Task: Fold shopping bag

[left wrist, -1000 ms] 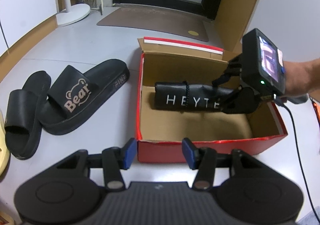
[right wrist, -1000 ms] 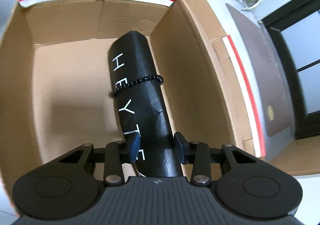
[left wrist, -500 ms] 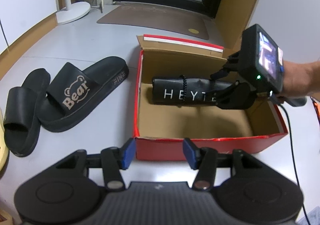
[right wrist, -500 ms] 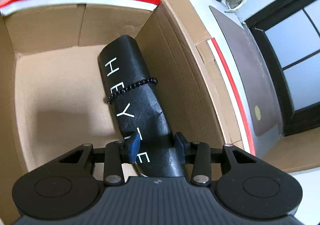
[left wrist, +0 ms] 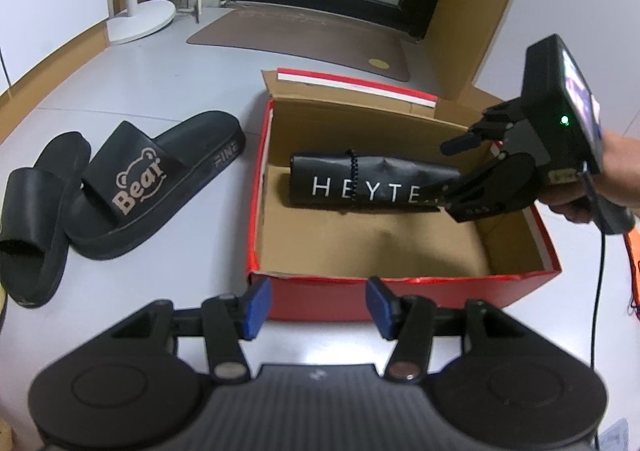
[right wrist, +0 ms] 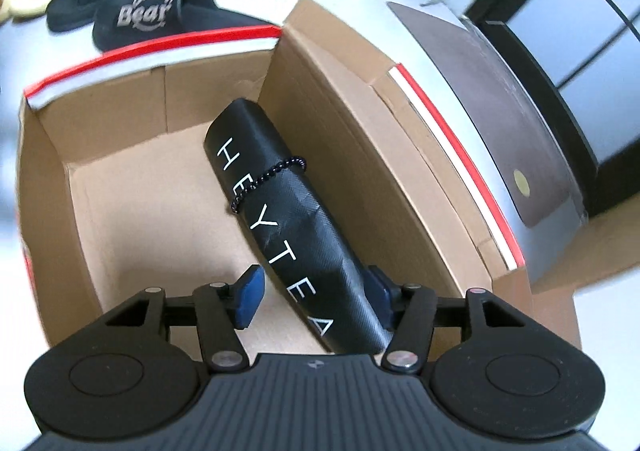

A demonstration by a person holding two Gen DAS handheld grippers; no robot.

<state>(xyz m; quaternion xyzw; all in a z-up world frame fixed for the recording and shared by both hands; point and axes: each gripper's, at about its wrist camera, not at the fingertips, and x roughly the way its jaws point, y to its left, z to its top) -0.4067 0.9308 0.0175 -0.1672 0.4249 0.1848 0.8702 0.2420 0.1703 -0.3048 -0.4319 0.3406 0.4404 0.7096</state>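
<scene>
The shopping bag (left wrist: 360,183) is a black roll lettered HEYTEA, bound by a black bead band (left wrist: 352,179). It lies inside the red shoe box (left wrist: 400,291) along the far wall. My right gripper (left wrist: 440,171) hangs over the roll's right end, its jaws opening. In the right wrist view the roll (right wrist: 288,235) runs between the fingers of my right gripper (right wrist: 314,297); the left pad (right wrist: 250,299) stands apart from it. My left gripper (left wrist: 318,307) hovers open in front of the box with nothing between its fingers.
Two black slippers (left wrist: 132,187) lie on the grey floor left of the box. A brown door mat (left wrist: 304,39) and a white stand base (left wrist: 140,21) sit farther back. A tall cardboard sheet (left wrist: 480,11) leans behind the box. A person's hand (left wrist: 616,179) holds the right gripper.
The right gripper's jaws have spread off the roll, and it has risen and rolled. The roll stays in the box. The left gripper has kept still.
</scene>
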